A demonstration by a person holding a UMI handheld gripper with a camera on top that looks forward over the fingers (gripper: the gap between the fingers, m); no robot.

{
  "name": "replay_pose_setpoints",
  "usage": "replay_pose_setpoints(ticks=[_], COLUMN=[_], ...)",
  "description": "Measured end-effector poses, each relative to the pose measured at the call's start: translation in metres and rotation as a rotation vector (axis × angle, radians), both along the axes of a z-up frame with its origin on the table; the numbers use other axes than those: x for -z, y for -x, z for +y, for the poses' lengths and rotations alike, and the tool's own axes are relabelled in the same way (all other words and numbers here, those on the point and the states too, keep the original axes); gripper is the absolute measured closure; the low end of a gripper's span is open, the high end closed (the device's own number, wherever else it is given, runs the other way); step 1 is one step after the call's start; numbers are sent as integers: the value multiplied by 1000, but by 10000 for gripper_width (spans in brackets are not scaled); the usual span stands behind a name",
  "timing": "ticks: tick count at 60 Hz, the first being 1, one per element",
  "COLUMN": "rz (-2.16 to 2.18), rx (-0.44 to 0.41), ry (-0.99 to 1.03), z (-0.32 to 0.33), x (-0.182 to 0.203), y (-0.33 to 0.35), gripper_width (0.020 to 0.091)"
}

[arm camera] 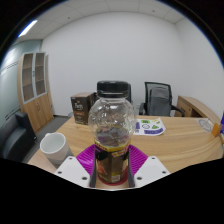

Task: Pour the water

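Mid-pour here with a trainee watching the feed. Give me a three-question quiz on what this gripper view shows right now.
1. True or false: the clear jar stands between the gripper's fingers.
2. Which thing stands on the table beside the jar, just ahead of one finger? A) a white cup B) a red kettle C) a green plate
3. Fill in: beyond the jar, next to the black chair, stands a dark brown ____.

Key:
1. True; the purple pads flank its dark lower part.
2. A, the white cup.
3. box.
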State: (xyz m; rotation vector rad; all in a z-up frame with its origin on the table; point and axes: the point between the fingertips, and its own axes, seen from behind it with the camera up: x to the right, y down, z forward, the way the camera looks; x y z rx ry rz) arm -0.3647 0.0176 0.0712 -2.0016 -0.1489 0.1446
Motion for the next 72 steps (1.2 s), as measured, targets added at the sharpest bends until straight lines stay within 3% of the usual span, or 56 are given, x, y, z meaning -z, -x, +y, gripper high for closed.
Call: replay_pose_setpoints(ticks=[10,15,18,22,48,72], rz=[-29,-41,-46,-58,-91,-78], rx=[2,14,23,46,170,221], ry=[37,86,89,106,180,164], z=[-12,-26,-38,-58,-244,-289], x=[7,1,-6,-22,-116,-141], y=[-1,-3,-5,-7,4,10], gripper_width=[509,231,267,241,247,248])
